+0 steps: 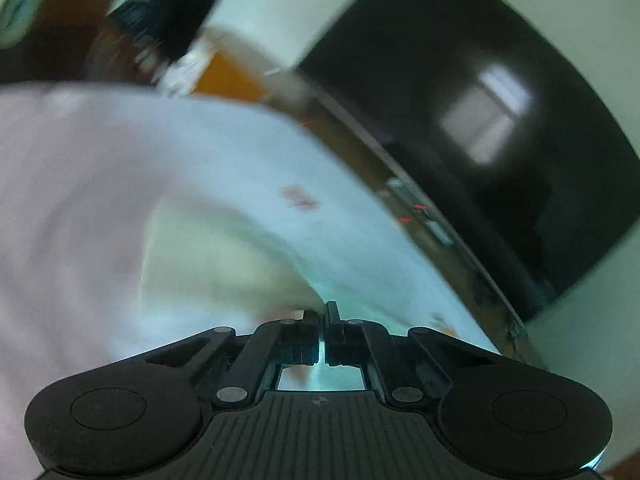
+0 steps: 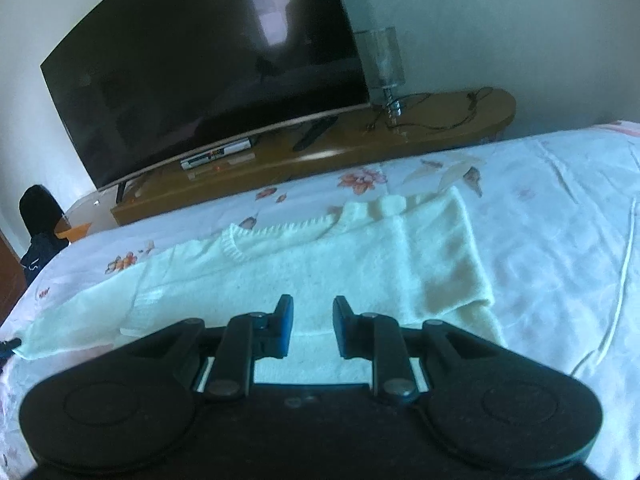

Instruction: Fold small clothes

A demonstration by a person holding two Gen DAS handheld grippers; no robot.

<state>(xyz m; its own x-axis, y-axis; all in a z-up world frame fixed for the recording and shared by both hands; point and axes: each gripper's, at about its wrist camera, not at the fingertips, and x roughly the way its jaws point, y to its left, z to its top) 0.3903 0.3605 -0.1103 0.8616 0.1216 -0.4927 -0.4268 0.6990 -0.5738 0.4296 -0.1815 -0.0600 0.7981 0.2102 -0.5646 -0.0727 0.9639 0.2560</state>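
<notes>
A small cream knitted sweater [image 2: 320, 264] lies flat on the floral bedsheet [image 2: 560, 220], neck toward the far edge, its right sleeve folded in over the body and its left sleeve stretched out to the left. My right gripper [image 2: 313, 312] is open and empty, hovering over the sweater's lower middle. In the blurred left wrist view my left gripper [image 1: 323, 312] is shut on a piece of the cream sweater [image 1: 216, 264], which spreads up and left from the fingertips.
A large dark TV [image 2: 208, 72] stands on a long wooden cabinet [image 2: 400, 140] beyond the bed, with a glass lamp [image 2: 382, 60] and cables at its right end. A dark bag [image 2: 38, 216] sits on the floor at far left.
</notes>
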